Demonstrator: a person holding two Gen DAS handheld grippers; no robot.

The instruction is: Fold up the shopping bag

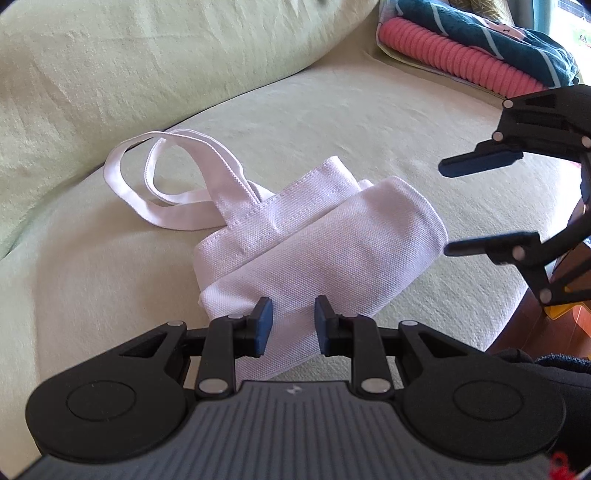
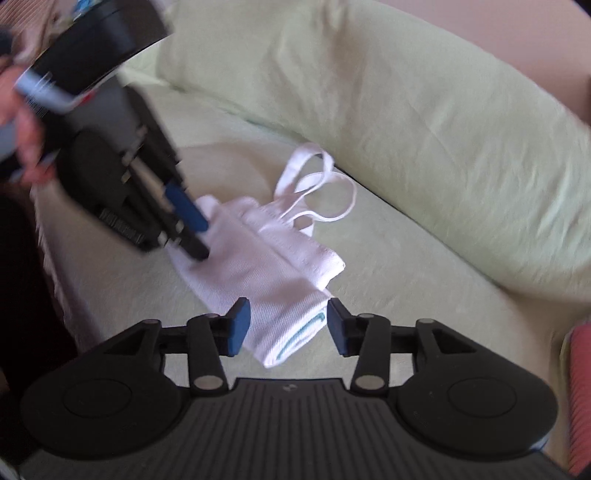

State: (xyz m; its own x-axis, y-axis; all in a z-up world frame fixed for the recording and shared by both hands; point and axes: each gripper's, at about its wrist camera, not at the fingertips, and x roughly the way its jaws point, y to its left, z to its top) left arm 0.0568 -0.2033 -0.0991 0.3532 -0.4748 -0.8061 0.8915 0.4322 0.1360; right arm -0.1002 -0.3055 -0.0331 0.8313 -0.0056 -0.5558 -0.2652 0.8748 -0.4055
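A white canvas shopping bag (image 1: pixel 317 236) lies folded into a narrow bundle on a pale green couch seat (image 1: pixel 332 110), its two handles (image 1: pixel 162 177) looping out to the far left. My left gripper (image 1: pixel 293 325) is open and empty just above the bag's near end. My right gripper (image 1: pixel 447 206) is open and empty, hovering to the right of the bag. In the right wrist view the bag (image 2: pixel 266 266) lies ahead, the right gripper (image 2: pixel 284 325) is open over its near end, and the left gripper (image 2: pixel 203 240) hovers at the bag's left end.
The couch back cushion (image 1: pixel 166 48) rises behind the bag. A stack of folded textiles, pink (image 1: pixel 461 55) and dark teal (image 1: pixel 480 26), sits at the far right of the seat. The couch edge and a wooden floor (image 1: pixel 524 325) are at the near right.
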